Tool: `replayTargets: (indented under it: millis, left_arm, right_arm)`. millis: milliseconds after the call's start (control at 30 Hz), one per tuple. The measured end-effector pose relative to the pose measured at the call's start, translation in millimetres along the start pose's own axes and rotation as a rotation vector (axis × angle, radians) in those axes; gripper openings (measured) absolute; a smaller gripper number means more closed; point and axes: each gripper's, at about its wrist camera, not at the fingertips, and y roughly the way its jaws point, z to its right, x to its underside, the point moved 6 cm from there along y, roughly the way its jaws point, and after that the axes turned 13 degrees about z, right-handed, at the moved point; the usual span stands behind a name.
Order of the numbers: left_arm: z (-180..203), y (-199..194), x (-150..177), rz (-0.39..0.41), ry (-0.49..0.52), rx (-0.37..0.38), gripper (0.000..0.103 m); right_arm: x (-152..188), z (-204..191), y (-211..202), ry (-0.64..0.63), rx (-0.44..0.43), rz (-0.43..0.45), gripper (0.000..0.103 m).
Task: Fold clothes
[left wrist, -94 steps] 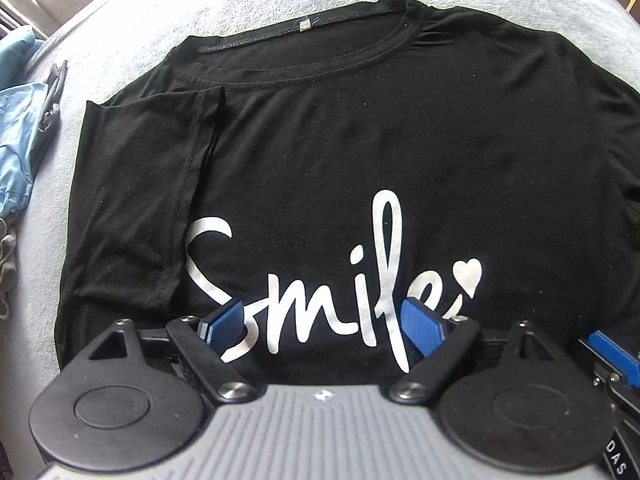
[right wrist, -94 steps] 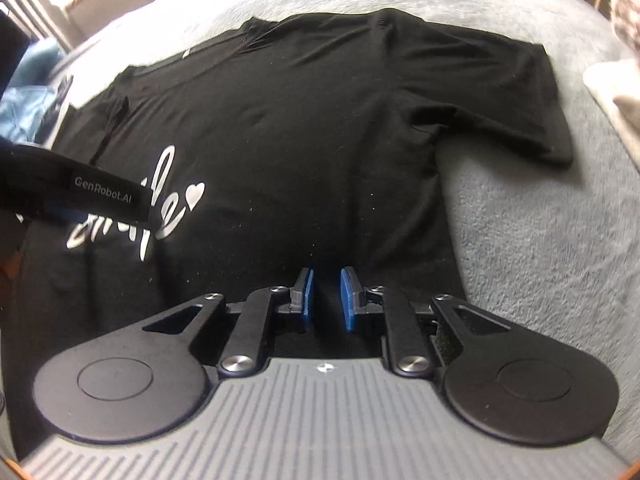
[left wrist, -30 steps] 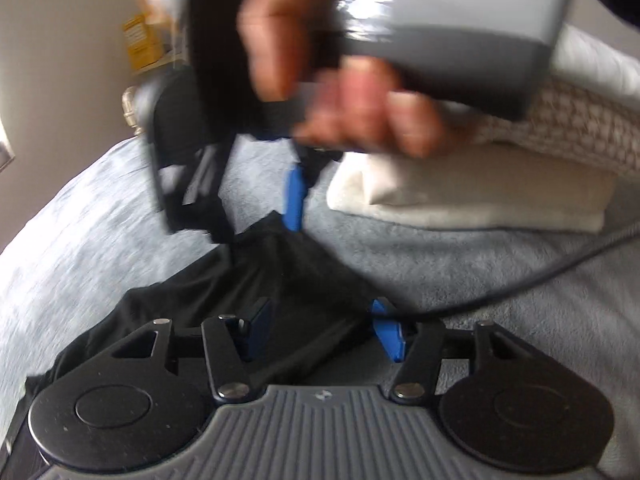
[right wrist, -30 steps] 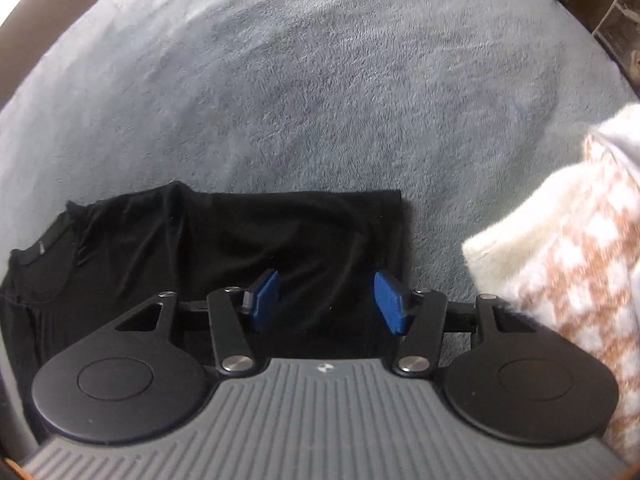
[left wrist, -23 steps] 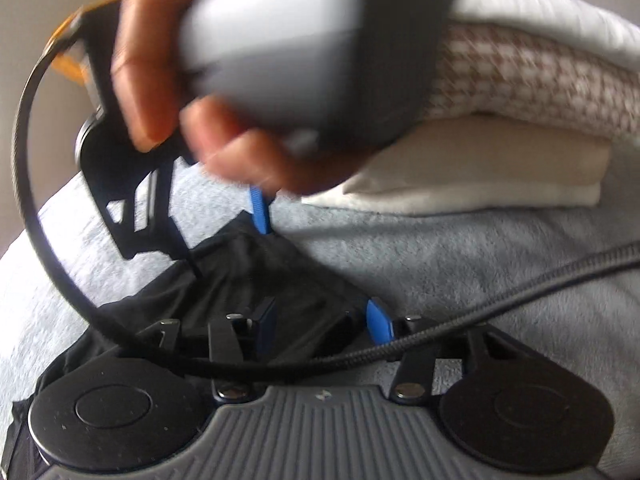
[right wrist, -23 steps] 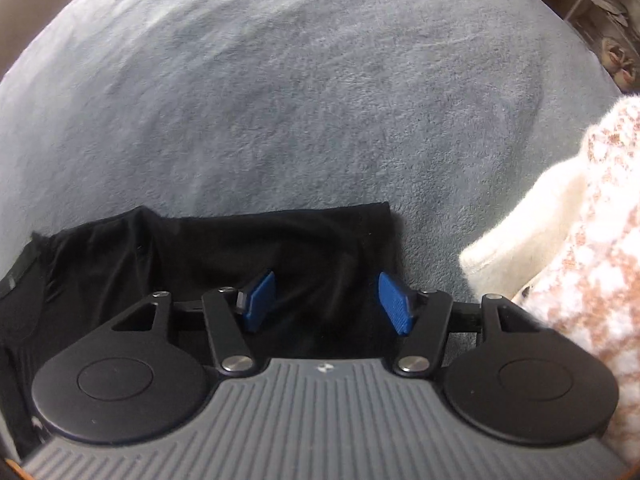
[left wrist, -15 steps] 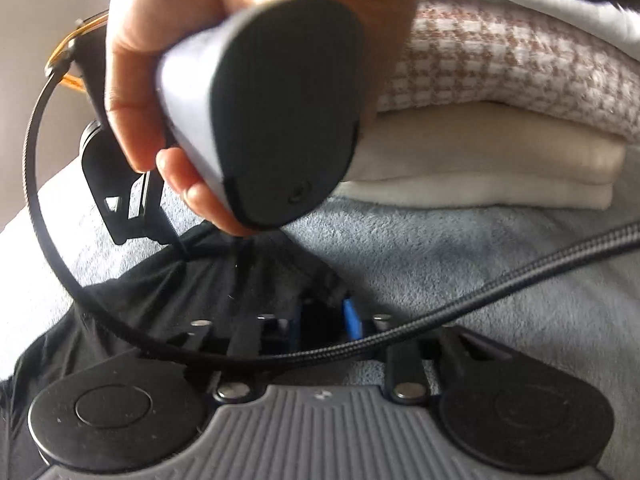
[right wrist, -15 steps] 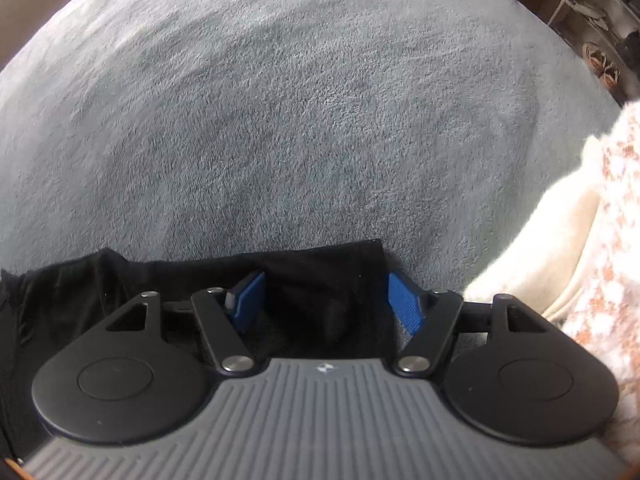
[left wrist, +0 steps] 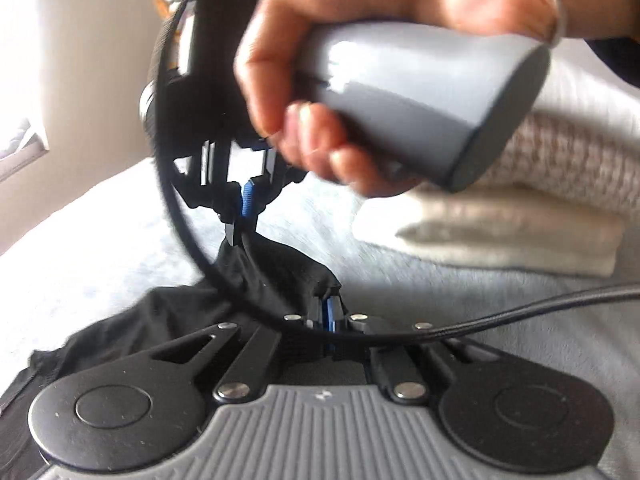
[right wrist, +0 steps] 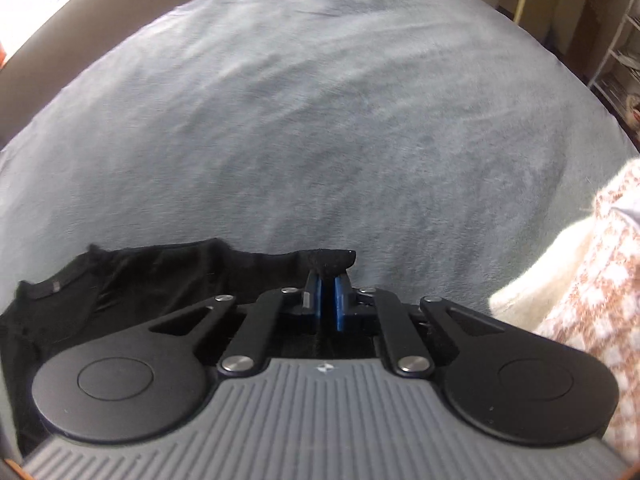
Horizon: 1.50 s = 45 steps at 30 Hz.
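While the black cotton T-shirt (left wrist: pixel 160 320) lies bunched on the grey fleece-covered bed (right wrist: pixel 320 140), the left gripper (left wrist: pixel 326 312) has its blue-padded fingers closed on a raised fold of it. The right gripper (right wrist: pixel 329 300), seemingly lifted slightly, pinches another edge; cream and houndstooth folded clothes (left wrist: pixel 520 224) sit nearby.

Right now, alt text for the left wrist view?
The left hand-held gripper is shut on the black T-shirt's sleeve edge, while the right hand-held gripper, held in the person's hand, pinches the same edge farther off. Folded cream and houndstooth clothes are stacked on the grey blanket behind.
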Motion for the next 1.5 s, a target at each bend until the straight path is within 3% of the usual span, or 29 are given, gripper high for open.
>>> replayTargets:
  millis: [167,300,367,433,467,567,700,800,933,1000,1067,1133,1333,1500]
  left_arm:
    - [-22,-36,-5,0.031,-0.059,-0.068,0.003]
    - [-51,-58,-2,-0.012,-0.14,-0.121,0.006]
    - [-62,-68,8,-0.061,-0.189,-0.125,0.017]
    - [-71,-80,22,-0.106,-0.23,-0.132,0.037]
    - [-75,-87,29,-0.126,-0.251,-0.133,0.04]
    - [-84,-102,48,-0.181,-0.284,-0.141,0.051]
    - [-93,-117,71,-0.244,-0.326,-0.155,0.053]
    - [-112,-128,85,-0.274,-0.436,-0.178,0.053]
    - [-159,-139,100,-0.275,-0.71,-0.246,0.052]
    - [-185,-135,102,-0.247,-0.87,-0.256,0.052]
    - [-206,-121,106,-0.214,-1.049,-0.192,0.055]
    - [-225,-104,108,-0.197,-1.159,-0.167,0.056]
    - [-257,-37,92,-0.219,-1.191,-0.164,0.06]
    - [-254,4,93,-0.328,-1.155,-0.176,0.061]
  right_arm:
    - [-4,-32,-21,-0.017,-0.093,0.003,0.005]
    - [5,-57,-22,0.009,-0.174,-0.018,0.008]
    - [9,-70,-22,0.022,-0.214,-0.029,0.011]
    - [14,-82,-23,0.034,-0.255,-0.04,0.023]
    - [16,-88,-24,0.041,-0.275,-0.045,0.029]
    - [22,-105,-26,0.061,-0.332,-0.058,0.03]
    - [27,-76,-55,0.108,-0.324,0.001,0.03]
    - [47,-58,-69,0.104,-0.309,0.036,0.03]
    - [94,-73,-72,-0.098,-0.3,0.062,0.03]
    - [115,-89,-72,-0.22,-0.292,0.094,0.03]
    - [133,-105,-70,-0.333,-0.279,0.135,0.03]
    - [146,-118,-66,-0.409,-0.269,0.17,0.03]
    - [159,-134,-55,-0.478,-0.221,0.239,0.032]
    - [170,-139,-45,-0.537,-0.167,0.266,0.034]
